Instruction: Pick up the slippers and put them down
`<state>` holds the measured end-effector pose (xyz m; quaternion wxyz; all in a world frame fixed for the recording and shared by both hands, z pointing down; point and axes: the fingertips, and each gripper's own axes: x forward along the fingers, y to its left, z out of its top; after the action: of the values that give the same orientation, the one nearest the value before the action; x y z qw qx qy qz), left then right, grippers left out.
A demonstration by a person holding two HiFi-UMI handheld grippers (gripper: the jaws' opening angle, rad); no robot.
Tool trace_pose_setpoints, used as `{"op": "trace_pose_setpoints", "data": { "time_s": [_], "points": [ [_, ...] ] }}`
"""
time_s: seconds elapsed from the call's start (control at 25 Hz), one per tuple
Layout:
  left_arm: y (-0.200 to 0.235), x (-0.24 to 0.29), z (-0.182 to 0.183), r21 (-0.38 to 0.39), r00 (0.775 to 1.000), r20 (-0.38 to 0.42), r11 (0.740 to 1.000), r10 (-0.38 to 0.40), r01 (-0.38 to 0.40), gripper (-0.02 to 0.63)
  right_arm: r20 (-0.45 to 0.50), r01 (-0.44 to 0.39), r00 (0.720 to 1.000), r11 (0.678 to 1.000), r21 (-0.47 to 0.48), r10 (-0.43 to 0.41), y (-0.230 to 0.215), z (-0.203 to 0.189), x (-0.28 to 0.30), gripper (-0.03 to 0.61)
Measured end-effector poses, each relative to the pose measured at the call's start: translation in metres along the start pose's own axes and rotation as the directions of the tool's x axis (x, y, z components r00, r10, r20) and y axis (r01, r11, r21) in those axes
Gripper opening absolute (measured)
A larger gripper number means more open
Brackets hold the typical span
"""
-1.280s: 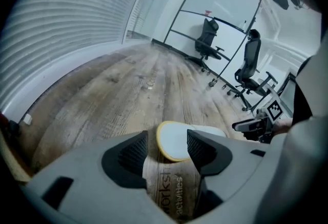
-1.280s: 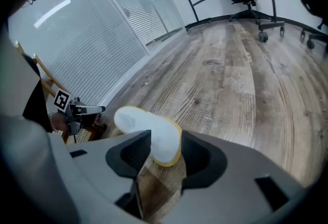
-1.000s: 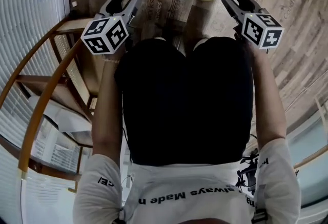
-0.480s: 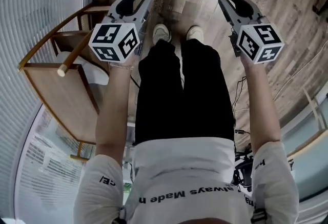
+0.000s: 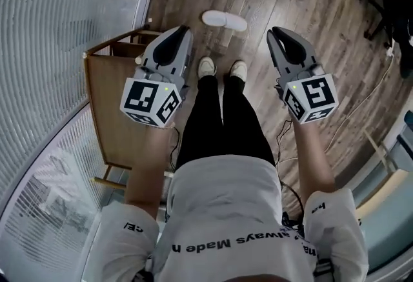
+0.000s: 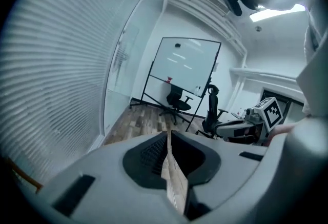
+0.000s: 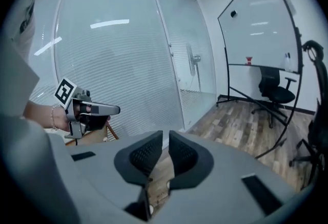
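1. Head view: the slippers [image 5: 224, 20] lie together flat on the planks, just past the far corner of the wooden chair [image 5: 106, 106] and a little to its right, ahead of my shoes [image 5: 206, 68]. Neither claw touches them. My left claw [image 5: 181, 30] hangs over the chair's right edge and my right claw [image 5: 273, 33] is well to the chair's right, both high off the floor. I judge the slippers are set down and nothing is left in hand. Any further pick-up would call for a full reach down
2. Head view, room: the glass wall with blinds [image 5: 58, 29] runs just beyond the chair on its left, so that side is boxed in. To the chair's right the planks are bare as far as a cable [image 5: 348, 126] and a black stand [image 5: 387, 3], well away
3. Left gripper view: my left claw's jaws have just been closing, and the pads stand almost together with nothing between them. The chair is out of view. Ahead there is open floor up to a whiteboard [image 6: 184, 66] and an office chair [image 6: 177, 102]
4. Right gripper view: my right claw's jaws have also just been closing, to a narrow slit that holds nothing. No slipper shows here, and the floor ahead looks free
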<state>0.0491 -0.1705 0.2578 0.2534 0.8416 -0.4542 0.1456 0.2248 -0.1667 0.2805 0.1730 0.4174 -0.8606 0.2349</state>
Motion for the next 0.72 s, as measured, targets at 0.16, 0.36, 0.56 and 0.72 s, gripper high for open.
{"op": "trace_pose_setpoints", "data": {
  "time_s": [0.16,0.36,0.56,0.72],
  "points": [
    [-0.015,-0.044,0.063,0.024,0.993,0.116,1.0,0.009,-0.012,0.023,0.075,-0.01,0.997,0.997,-0.073,0.016,0.026,0.066,-0.026,0.036],
    [-0.043,-0.092,0.12,0.023,0.979,0.203,1.0,-0.005,0.0,0.015,0.158,-0.025,0.987,0.996,-0.092,0.039,0.056,0.136,-0.071,0.034],
    [-0.074,-0.128,0.164,0.025,0.953,0.297,0.998,-0.062,0.057,0.012,0.252,-0.012,0.966,0.984,-0.18,0.058,0.091,0.198,-0.111,0.032],
    [-0.091,-0.158,0.193,0.08,0.939,0.338,0.996,-0.064,0.039,0.012,0.277,-0.014,0.958,0.974,-0.224,0.078,0.123,0.231,-0.14,0.031]
  ]
}}
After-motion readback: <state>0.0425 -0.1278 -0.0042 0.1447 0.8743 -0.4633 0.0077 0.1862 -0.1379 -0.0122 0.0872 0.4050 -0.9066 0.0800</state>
